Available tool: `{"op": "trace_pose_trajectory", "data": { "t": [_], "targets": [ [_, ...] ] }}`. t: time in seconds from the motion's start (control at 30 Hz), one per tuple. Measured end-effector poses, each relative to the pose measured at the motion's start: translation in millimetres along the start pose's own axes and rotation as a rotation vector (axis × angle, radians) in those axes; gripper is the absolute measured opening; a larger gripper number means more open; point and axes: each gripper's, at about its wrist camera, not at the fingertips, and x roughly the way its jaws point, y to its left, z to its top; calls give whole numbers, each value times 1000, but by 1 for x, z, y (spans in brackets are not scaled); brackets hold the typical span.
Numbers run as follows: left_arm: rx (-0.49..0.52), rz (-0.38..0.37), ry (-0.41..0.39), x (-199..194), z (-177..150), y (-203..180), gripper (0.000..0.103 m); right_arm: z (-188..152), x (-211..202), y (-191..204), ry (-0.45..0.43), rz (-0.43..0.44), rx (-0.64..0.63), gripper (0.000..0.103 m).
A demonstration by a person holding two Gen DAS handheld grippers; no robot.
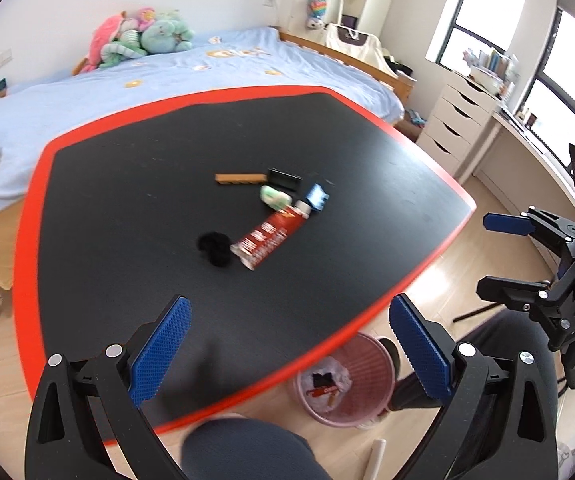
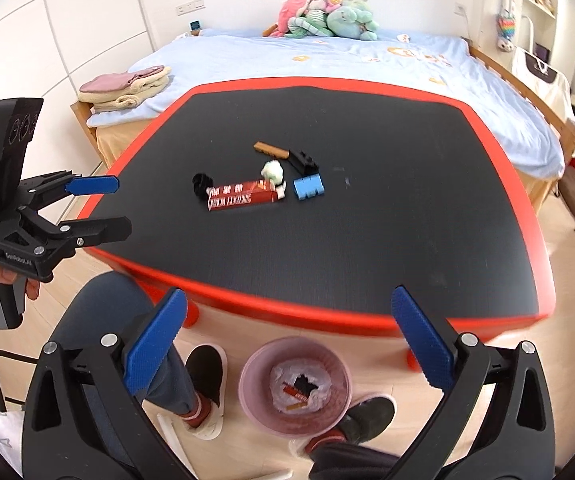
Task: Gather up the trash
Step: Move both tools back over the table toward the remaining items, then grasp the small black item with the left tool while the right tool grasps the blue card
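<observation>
Red tube, flattened and glossy, lies on matte table.

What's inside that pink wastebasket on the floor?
The pink mesh wastebasket holds crumpled white paper, a black scrap and a red wrapper. Anything underneath is hidden.

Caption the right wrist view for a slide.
Open right gripper above pink bin; red tube on table.

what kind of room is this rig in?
Looks like a home bedroom: a bed with a light blue cover and plush toys behind the red-edged table, plus a white drawer unit by the window.
</observation>
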Motion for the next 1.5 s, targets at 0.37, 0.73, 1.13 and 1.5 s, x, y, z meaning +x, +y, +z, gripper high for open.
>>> {"op": "trace_pose_trajectory", "data": {
  "t": [0.37, 0.73, 1.13, 1.5],
  "targets": [
    [10, 32, 81, 49, 19, 45, 95, 45, 61, -13, 53, -2, -53, 100],
    [17, 51, 134, 87, 16, 70, 95, 66, 124, -22, 111, -23, -81, 100],
    [68, 72, 94, 98, 22, 72, 95, 78, 165, -32, 124, -34, -107, 79],
    [66, 111, 90, 96, 33, 68, 24, 83, 166, -21, 97, 4, -147, 32]
  ]
}}
